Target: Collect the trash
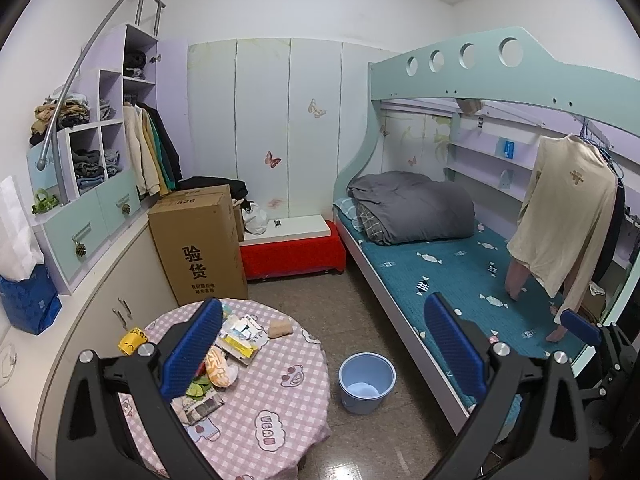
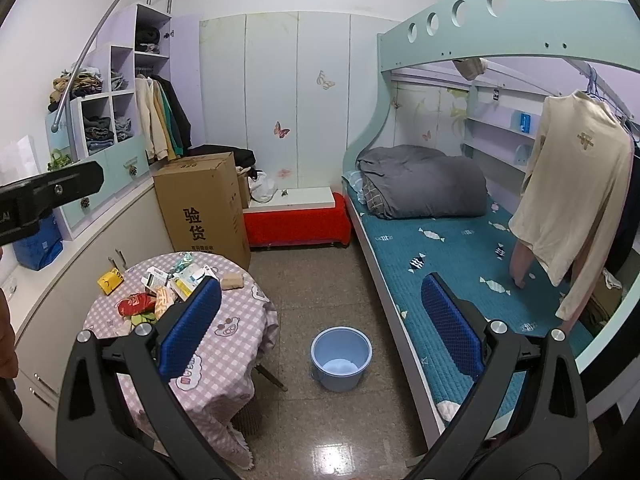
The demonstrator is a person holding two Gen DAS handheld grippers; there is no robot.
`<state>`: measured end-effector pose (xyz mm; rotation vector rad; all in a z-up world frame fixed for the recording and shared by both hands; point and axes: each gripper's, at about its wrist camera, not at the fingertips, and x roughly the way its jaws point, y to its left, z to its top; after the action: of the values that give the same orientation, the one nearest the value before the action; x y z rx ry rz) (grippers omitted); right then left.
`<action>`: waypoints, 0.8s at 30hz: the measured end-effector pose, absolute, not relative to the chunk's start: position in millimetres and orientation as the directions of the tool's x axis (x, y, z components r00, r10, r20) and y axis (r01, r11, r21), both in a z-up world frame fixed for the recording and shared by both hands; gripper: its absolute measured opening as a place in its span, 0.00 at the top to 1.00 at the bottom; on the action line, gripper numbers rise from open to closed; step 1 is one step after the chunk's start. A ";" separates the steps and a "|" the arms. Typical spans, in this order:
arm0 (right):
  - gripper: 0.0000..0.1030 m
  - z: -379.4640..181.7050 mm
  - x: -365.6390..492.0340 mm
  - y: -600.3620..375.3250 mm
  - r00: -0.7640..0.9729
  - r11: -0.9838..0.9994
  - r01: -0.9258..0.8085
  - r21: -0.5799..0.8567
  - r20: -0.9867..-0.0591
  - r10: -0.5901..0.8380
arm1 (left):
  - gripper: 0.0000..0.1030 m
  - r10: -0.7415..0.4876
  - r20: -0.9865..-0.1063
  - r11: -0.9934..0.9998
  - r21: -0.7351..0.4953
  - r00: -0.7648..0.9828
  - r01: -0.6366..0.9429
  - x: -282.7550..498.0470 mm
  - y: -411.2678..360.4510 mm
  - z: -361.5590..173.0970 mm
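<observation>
Nearest the cameras, the left gripper (image 1: pixel 324 350) is held with its blue-padded jaws spread wide and nothing between them, raised above the near part of a small round table covered by a pink checked cloth (image 1: pixel 276 396). The right gripper (image 2: pixel 322 326) is likewise held wide and empty, raised over the floor between the table and the bed.

On the cloth, a loose pile of trash (image 1: pixel 230 354) is seen: crumpled snack wrappers, small cartons and paper scraps, with a yellow packet (image 1: pixel 133 341) near the table's left edge and a tan sponge-like block (image 1: pixel 280 328) at the far side.

On the tiled floor just right of the table, a light blue plastic bucket (image 2: pixel 341 358) stands upright.

Beyond the table, a tall brown cardboard box printed with black characters (image 1: pixel 198 246) is set against the cabinets. Further back, a low bench draped in red cloth (image 1: pixel 294 256) lies beside the teal bunk bed (image 1: pixel 444 272), on which a folded grey duvet (image 1: pixel 416 208) rests.
</observation>
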<state>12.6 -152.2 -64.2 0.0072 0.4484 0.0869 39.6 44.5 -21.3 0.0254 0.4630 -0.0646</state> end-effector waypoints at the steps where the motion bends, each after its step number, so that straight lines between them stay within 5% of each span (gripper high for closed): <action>1: 0.05 -63.1 14.9 -147.2 0.898 0.996 -0.083 0.024 -0.432 0.085 | 0.04 -0.060 -0.447 0.997 0.006 0.893 0.071 42.3 49.7 -20.1; 24: 0.05 -61.4 45.4 -53.8 0.894 1.000 -0.010 0.016 -0.448 0.016 | 0.04 -0.136 -0.469 0.989 -0.014 0.873 0.147 82.0 142.2 -23.8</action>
<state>45.4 -53.8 -61.4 0.0134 0.4642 0.0137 82.0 142.2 -23.8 0.0225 0.4883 -0.1479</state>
